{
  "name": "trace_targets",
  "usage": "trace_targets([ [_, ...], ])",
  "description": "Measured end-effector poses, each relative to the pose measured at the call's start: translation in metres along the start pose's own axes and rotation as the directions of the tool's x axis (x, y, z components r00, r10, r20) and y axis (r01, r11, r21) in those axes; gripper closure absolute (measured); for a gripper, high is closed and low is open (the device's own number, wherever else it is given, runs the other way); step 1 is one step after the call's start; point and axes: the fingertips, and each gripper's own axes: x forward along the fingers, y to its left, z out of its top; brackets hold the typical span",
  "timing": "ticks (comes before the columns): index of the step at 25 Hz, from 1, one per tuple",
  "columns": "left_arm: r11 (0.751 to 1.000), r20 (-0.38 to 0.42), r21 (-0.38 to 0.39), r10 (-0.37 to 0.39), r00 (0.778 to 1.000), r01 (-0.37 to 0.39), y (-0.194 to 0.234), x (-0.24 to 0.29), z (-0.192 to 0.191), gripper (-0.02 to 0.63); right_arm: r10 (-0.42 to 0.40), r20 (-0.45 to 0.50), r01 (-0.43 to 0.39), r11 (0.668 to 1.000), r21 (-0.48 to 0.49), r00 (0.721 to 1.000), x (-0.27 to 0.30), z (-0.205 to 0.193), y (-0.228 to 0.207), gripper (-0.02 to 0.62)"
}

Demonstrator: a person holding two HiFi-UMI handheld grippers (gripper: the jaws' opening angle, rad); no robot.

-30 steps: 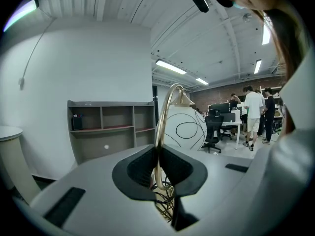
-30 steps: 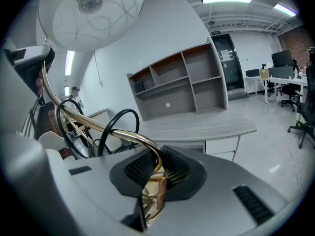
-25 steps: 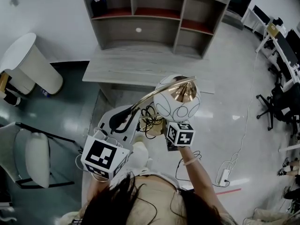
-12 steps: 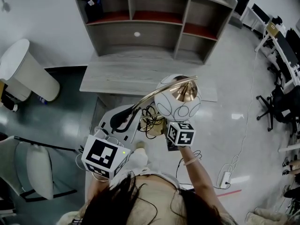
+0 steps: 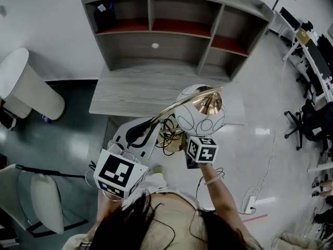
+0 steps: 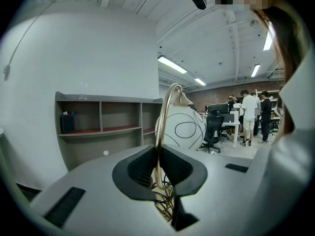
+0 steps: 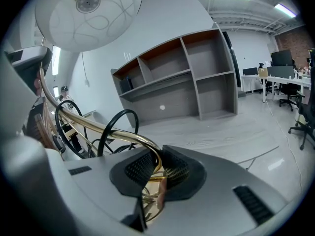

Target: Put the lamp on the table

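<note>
Brass-stemmed and white-shaded, the lamp (image 5: 200, 112) hangs in the air, carried by both tongs in front of the grey wooden tabletop (image 5: 140, 90) and not resting on it. From the head view, its round shade, traced with dark looping lines, overlaps the right part of the tabletop's near edge.

The left tongs (image 6: 158, 167) are clamped on the curved brass stem (image 6: 164, 122). The stem rises from between the black pads and arcs over to the shade beyond. The right tongs (image 7: 156, 170) are closed on brass tubing lower on the lamp, where the tube bends down into the pads. A flat brass part shows just beneath them. In the right gripper view the shade sits high at the upper left, well above those tongs. Loops of black cable (image 7: 112, 127) hang just beside the tubing.

A grey shelf unit (image 5: 171, 33) with reddish shelves stands along the back of the tabletop. Pale glossy floor (image 5: 260, 119) spreads to the right. In the left gripper view, several people (image 6: 251, 112) stand near desks and an office chair (image 6: 214, 129) far behind the lamp.
</note>
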Motion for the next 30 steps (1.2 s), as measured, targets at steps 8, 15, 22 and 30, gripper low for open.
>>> trace_targets([
  [8, 0.999, 0.006, 0.01, -0.041, 0.999, 0.041, 0.036, 0.02, 0.003, 0.565, -0.035, 0.009, 0.035, 0.999, 0.02, 0.999, 0.029, 0.018, 0.0, 0.543],
  [15, 0.997, 0.007, 0.005, -0.078, 0.997, 0.078, 0.045, 0.034, 0.002, 0.565, -0.068, 0.007, 0.068, 0.997, 0.044, 0.998, 0.036, 0.019, -0.007, 0.541],
  [22, 0.996, -0.003, -0.004, -0.092, 0.996, 0.092, 0.047, 0.056, -0.002, 0.565, -0.073, -0.002, 0.073, 0.996, 0.053, 0.997, 0.051, 0.023, -0.025, 0.541],
  [30, 0.998, -0.01, -0.002, -0.056, 0.998, 0.056, 0.065, 0.088, 0.006, 0.565, -0.033, -0.01, 0.034, 0.999, 0.04, 0.999, 0.079, 0.043, -0.037, 0.543],
])
